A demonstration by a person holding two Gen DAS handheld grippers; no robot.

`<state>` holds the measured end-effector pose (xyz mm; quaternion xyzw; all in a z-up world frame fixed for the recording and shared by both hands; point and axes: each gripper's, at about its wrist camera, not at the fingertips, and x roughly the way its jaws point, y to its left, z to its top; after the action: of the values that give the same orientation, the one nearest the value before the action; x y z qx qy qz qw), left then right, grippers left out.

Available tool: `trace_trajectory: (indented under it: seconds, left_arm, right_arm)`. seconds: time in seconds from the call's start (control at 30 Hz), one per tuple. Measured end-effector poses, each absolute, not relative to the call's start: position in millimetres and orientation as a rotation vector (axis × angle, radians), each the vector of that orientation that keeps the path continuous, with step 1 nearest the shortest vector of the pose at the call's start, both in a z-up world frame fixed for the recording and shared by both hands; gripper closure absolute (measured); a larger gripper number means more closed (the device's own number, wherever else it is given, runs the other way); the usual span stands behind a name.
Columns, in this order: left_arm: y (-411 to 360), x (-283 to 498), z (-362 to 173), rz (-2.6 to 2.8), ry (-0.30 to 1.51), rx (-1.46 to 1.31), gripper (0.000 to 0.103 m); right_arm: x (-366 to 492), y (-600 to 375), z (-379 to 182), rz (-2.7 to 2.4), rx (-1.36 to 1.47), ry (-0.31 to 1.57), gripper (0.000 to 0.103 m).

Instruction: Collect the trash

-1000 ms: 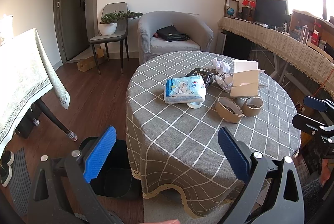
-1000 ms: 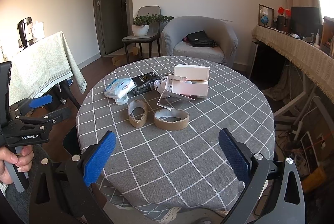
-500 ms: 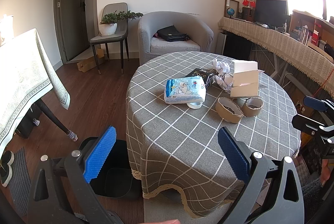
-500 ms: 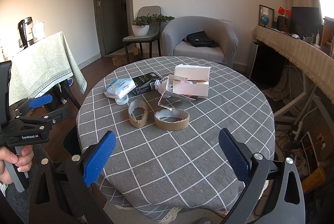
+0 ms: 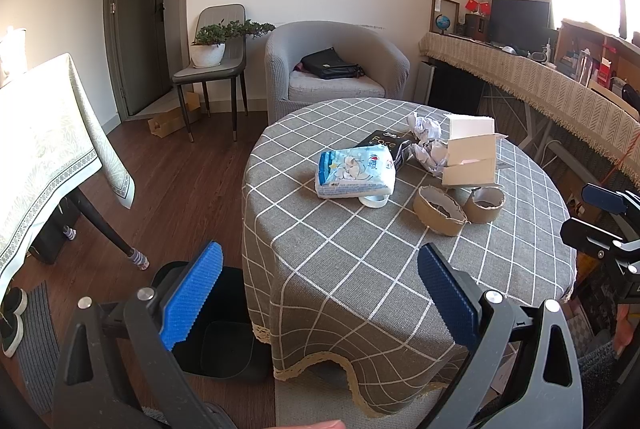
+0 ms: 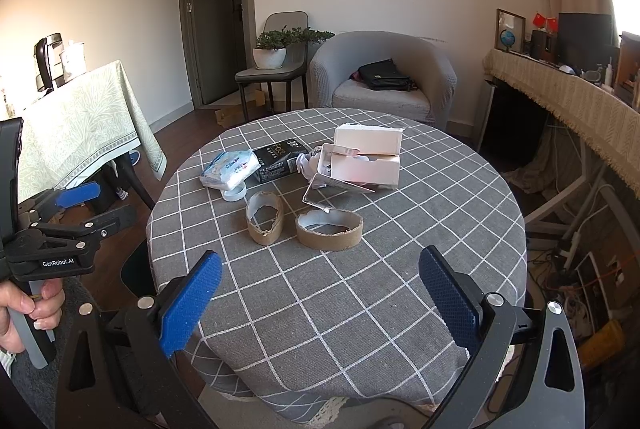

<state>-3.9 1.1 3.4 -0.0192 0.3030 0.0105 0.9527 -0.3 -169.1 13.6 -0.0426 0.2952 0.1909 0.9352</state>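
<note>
A round table with a grey checked cloth (image 5: 352,261) (image 6: 360,293) holds the trash. On it lie two cardboard tape cores (image 6: 264,217) (image 6: 329,228), a blue-white tissue pack (image 5: 355,171) (image 6: 230,169), a black box (image 6: 280,161), crumpled paper (image 5: 428,143) and an open white carton (image 6: 366,159) (image 5: 472,157). My left gripper (image 5: 320,293) hangs open before the table's left edge, above a black bin (image 5: 218,333) on the floor. My right gripper (image 6: 320,301) is open over the table's near edge, short of the cores. Both are empty.
A grey armchair (image 5: 334,69) with a black bag stands behind the table, a chair with a potted plant (image 5: 212,45) to its left. A second clothed table (image 5: 44,133) is at the left, a long fringed counter (image 5: 540,81) at the right. A hand (image 6: 24,309) holds the left gripper.
</note>
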Motion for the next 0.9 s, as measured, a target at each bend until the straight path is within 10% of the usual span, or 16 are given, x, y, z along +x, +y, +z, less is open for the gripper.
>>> trace_trajectory:
  seconds: [0.9]
  left_arm:
    - [1.5, 3.6, -0.3, -0.025, 0.633, -0.025, 0.003]
  right_arm:
    - [5.2, -173.0, 8.5, 0.381, -0.081, 0.620, 0.004]
